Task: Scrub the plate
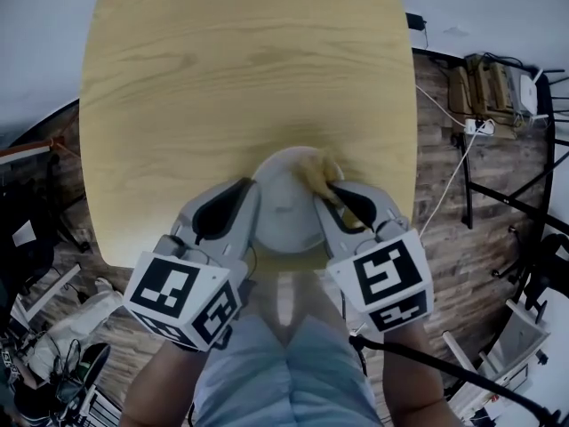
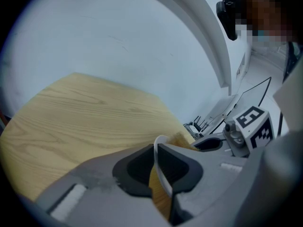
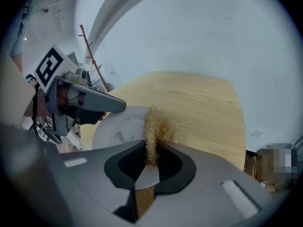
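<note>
So this is right in the scrubbing step. The white plate (image 1: 284,210) is at the near edge of the wooden table (image 1: 240,60), right in front of the person, with both grippers on it.

The left gripper (image 2: 157,151) is clamped on the plate's rim. In its own view the thin white edge runs straight between the two dark pads, so it's the anchor. The right gripper (image 3: 151,148) is squeezed onto a tuft of straw-coloured fibrous scrubber (image 3: 158,124), some loofah or scouring-pad type thing. The free end sticks out past the jaws and sits on the far right part of the plate, by the rim.

The plate might be tipped up a bit off the table rather than lying flat. Honestly the head view is too steep for me to call it.

My guess for the next move: keep the left grip firm so the plate doesn't spin or slide off the table edge, then sweep the scrubber across the middle and toward the left side. The scrubber looks soft and springy, so it'll probably need some downward pressure to actually do anything. Push too hard, though, and the rim could lever out of the left jaws.
</note>
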`<state>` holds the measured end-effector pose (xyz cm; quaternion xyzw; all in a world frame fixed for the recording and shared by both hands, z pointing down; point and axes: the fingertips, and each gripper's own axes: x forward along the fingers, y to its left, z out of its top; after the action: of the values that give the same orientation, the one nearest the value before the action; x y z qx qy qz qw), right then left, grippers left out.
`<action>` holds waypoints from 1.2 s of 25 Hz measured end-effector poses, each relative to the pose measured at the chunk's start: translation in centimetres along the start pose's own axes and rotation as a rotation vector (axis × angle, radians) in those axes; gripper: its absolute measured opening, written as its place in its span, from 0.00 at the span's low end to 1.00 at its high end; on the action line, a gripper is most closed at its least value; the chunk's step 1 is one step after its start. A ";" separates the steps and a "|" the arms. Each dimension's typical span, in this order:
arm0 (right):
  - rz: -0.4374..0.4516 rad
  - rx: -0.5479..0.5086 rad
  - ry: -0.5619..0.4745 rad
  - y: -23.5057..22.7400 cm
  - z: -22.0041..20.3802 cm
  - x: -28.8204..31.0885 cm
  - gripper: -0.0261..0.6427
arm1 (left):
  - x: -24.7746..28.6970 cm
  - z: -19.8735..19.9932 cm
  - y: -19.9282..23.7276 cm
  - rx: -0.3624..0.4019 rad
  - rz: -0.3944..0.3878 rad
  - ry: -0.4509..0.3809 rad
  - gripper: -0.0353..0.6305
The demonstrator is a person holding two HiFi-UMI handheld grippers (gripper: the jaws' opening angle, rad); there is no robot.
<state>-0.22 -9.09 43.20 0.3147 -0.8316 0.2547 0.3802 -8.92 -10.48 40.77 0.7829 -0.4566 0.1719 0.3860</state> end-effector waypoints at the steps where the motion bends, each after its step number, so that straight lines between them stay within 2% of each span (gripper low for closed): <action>1: -0.005 0.010 0.005 -0.1 -0.4 -0.1 0.10 | 0.0 0.1 0.1 -0.004 0.005 -0.005 0.12; 10: -0.023 0.085 0.037 1.0 -3.7 -1.7 0.10 | 0.2 0.4 -0.4 0.019 0.029 -0.024 0.12; 16: 0.033 0.093 0.047 4.5 -4.9 -2.3 0.10 | 0.1 0.5 -0.8 0.038 0.034 -0.037 0.12; 22: 0.105 0.079 0.021 7.6 -4.4 -2.3 0.10 | 0.1 0.2 -1.9 0.055 0.022 -0.028 0.12; 30: 0.131 0.084 -0.018 7.6 -2.3 -2.1 0.10 | -0.1 -1.0 -3.4 0.059 -0.015 0.000 0.12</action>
<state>-3.47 -1.79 41.51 0.2776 -0.8424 0.3109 0.3415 -6.00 -8.66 39.84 0.7974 -0.4454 0.1825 0.3641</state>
